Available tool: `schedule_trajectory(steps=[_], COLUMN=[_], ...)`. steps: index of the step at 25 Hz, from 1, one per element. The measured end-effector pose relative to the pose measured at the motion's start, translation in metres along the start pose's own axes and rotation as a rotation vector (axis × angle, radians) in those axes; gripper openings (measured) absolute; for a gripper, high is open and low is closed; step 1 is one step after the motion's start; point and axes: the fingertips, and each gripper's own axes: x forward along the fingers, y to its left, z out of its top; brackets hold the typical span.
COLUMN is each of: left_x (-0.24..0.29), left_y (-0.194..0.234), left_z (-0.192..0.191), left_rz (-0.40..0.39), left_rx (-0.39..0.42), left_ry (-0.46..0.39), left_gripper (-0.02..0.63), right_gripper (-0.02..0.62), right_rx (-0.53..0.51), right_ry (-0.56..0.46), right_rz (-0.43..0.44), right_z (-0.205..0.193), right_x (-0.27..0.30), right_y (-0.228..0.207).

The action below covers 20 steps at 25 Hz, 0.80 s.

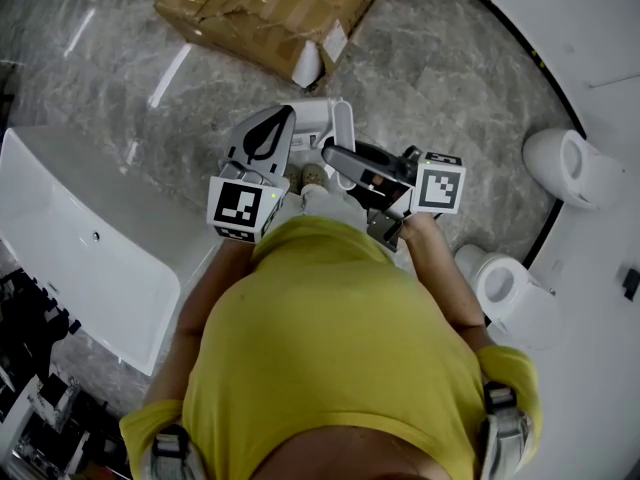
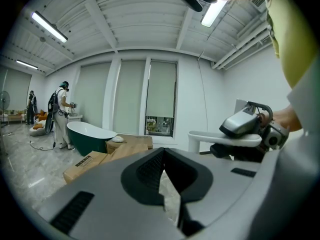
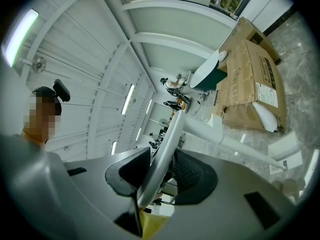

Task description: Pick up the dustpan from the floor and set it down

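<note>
The white dustpan (image 1: 327, 124) is off the floor, in front of the person in the yellow shirt. My right gripper (image 1: 338, 154) is shut on it: in the right gripper view a white bar of the dustpan (image 3: 167, 146) runs between the two black pads, and its white tube (image 3: 235, 145) reaches out to the right. My left gripper (image 1: 270, 136) is just to the left of the dustpan and holds nothing; its pads meet at the tips (image 2: 164, 156). From the left gripper view the right gripper (image 2: 246, 126) and the dustpan's white edge (image 2: 222, 138) show at the right.
A flattened cardboard box (image 1: 270, 8) lies on the marble floor ahead. A white bathtub (image 1: 90, 248) stands at the left, two white toilets (image 1: 572, 168) (image 1: 500, 283) at the right. Far off are a dark green tub (image 2: 90, 136), more boxes (image 2: 87, 163) and a person (image 2: 61, 115).
</note>
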Motion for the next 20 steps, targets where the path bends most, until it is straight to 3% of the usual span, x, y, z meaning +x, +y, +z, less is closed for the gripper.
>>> schedule_trajectory(steps=[9,20], left_x=[-0.003,-0.006], left_y=[0.002,0.009], left_z=[0.0,-0.004], left_rz=[0.001,0.033], left_rx=[-0.002,-0.014], left_ry=[-0.004,0.012], left_gripper=[0.002,0.002], right_gripper=[0.146,0.129], right_rx=[0.002,0.003], right_ry=[0.005,0.05], right_rz=[0.001,-0.056], right_z=[0.002,-0.008], right_x=[0.001,0.016], right_y=[0.003,-0.071])
